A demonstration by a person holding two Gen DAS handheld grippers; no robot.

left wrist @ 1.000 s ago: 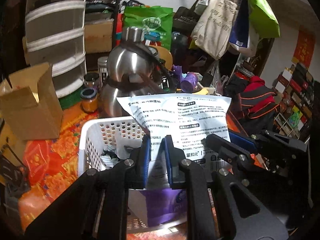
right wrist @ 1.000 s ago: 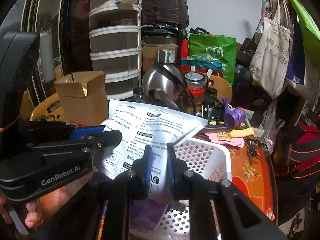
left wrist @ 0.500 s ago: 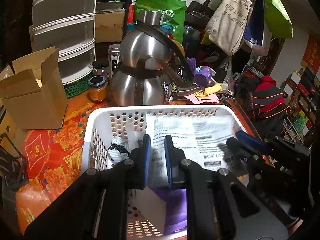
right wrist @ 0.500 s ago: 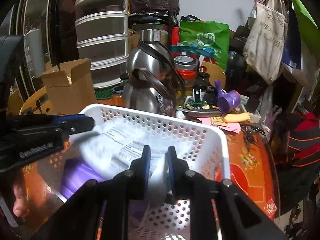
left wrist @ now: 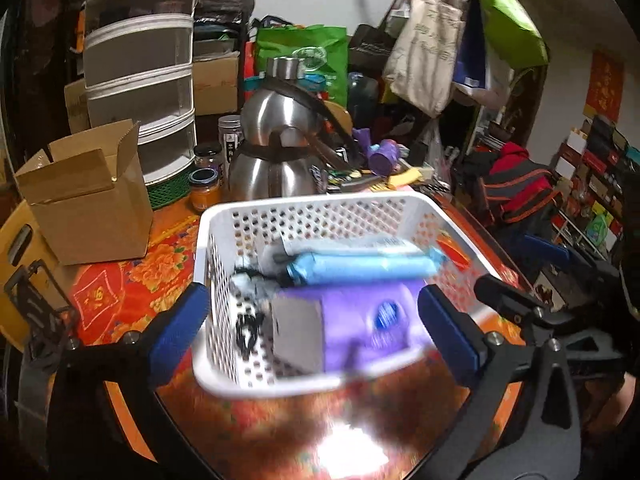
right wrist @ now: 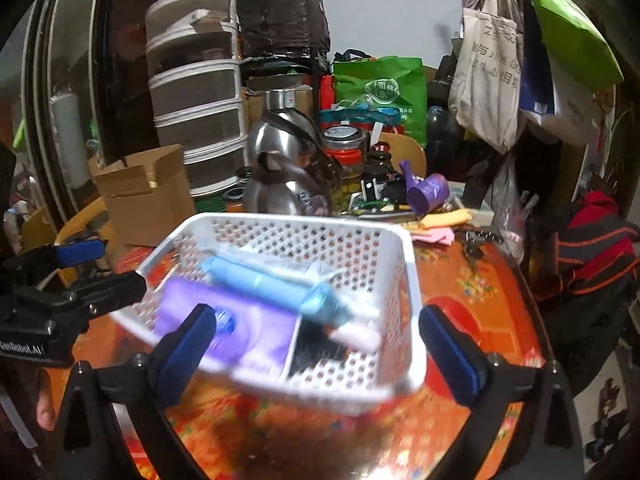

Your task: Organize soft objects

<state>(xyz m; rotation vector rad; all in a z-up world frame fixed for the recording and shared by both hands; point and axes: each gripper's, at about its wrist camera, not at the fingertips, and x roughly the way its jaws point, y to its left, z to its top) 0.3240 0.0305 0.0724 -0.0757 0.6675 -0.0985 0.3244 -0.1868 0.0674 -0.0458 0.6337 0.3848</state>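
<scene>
A white perforated basket (left wrist: 320, 216) sits on a worktop (left wrist: 132, 280) covered in an orange floral cloth, holding the soft goods: a purple pack (left wrist: 360, 324) at the near end and a light blue pack (left wrist: 364, 266) lying across it toward the middle, with a white printed packet (left wrist: 340, 242) just behind. The left gripper (left wrist: 314, 332) hangs before the basket's near wall, jaws spread wide and holding nothing. The right gripper (right wrist: 316, 344) faces the same basket (right wrist: 404, 280) from the other side, its jaws likewise spread and empty. Behind the basket stand a steel kettle (left wrist: 276, 152), a cardboard box (left wrist: 88, 196) and a stack of plastic drawers (left wrist: 140, 80); tote bags (left wrist: 424, 40) hang at the back. The near frames are motion-blurred.
</scene>
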